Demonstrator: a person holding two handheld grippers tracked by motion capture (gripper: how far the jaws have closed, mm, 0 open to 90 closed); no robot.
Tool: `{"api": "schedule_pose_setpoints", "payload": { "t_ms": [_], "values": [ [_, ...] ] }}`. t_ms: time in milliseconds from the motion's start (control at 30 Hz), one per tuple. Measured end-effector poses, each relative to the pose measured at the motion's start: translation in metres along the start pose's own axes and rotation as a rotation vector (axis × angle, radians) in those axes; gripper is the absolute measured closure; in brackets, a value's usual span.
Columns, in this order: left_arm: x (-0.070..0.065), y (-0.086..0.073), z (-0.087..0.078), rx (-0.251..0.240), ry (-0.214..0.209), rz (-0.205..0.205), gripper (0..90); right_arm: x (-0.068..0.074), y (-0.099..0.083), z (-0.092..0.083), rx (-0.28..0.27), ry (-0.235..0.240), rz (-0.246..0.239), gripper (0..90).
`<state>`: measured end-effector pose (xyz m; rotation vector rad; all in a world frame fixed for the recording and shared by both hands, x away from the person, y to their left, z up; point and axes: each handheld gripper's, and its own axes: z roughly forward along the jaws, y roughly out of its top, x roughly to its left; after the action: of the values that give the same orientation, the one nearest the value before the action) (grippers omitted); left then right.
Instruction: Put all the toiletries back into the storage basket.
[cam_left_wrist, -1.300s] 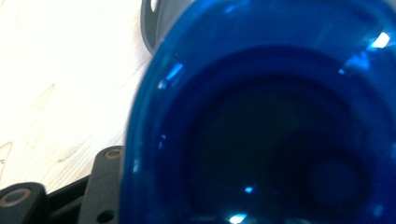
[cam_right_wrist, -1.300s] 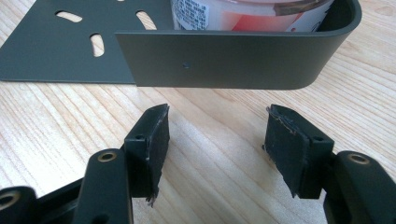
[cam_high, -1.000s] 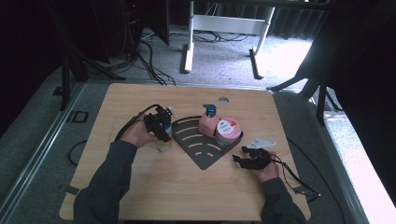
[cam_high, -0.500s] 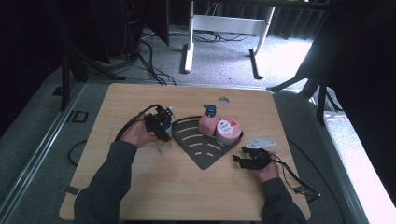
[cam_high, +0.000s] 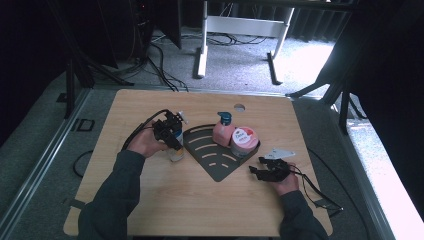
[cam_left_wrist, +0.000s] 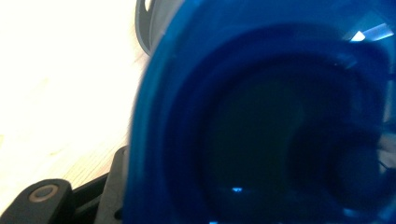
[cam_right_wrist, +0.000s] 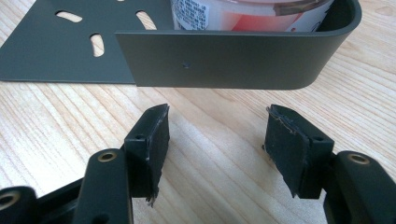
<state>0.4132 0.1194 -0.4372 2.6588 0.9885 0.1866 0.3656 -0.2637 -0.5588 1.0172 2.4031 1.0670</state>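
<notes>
A pink pump bottle (cam_high: 223, 132) and a pink-lidded tub (cam_high: 244, 140) stand touching on a dark corner tray (cam_high: 210, 155)

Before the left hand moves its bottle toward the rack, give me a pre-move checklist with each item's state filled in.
1. Left gripper has the bottle: it sits at the bottle's top, but the blue blur hides the jaws in the left gripper view, so cannot tell.
2. Bare space on the dark rack: front part unoccupied, ok.
3. Pink pump bottle and pink tub upright at the rack's back: ok.
4. Right gripper out of the way: open, holding nothing, just outside the rack wall, ok.
5. Bottle standing on the table: ok.
</notes>
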Motion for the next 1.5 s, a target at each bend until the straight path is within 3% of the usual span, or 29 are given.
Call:
{"api": "schedule_pose_setpoints", "payload": {
  "t_ms": [200,333,700,1500],
  "values": [
    [0.002,-0.002,-0.008,-0.015,-0.011,-0.020,55.2,0.000,0.000,0.000,0.000,0.000,-0.001,39.7],
    [0.003,0.000,-0.017,-0.023,0.003,-0.022,55.2,0.000,0.000,0.000,-0.001,0.000,0.000,39.7],
    [-0.001,0.015,-0.030,-0.049,0.020,-0.025,55.1,0.000,0.000,0.000,-0.001,0.000,0.001,39.7],
    [-0.011,0.052,-0.012,-0.077,0.024,-0.054,55.1,0.000,0.000,0.000,-0.001,0.001,-0.001,39.7]
  ]
}}
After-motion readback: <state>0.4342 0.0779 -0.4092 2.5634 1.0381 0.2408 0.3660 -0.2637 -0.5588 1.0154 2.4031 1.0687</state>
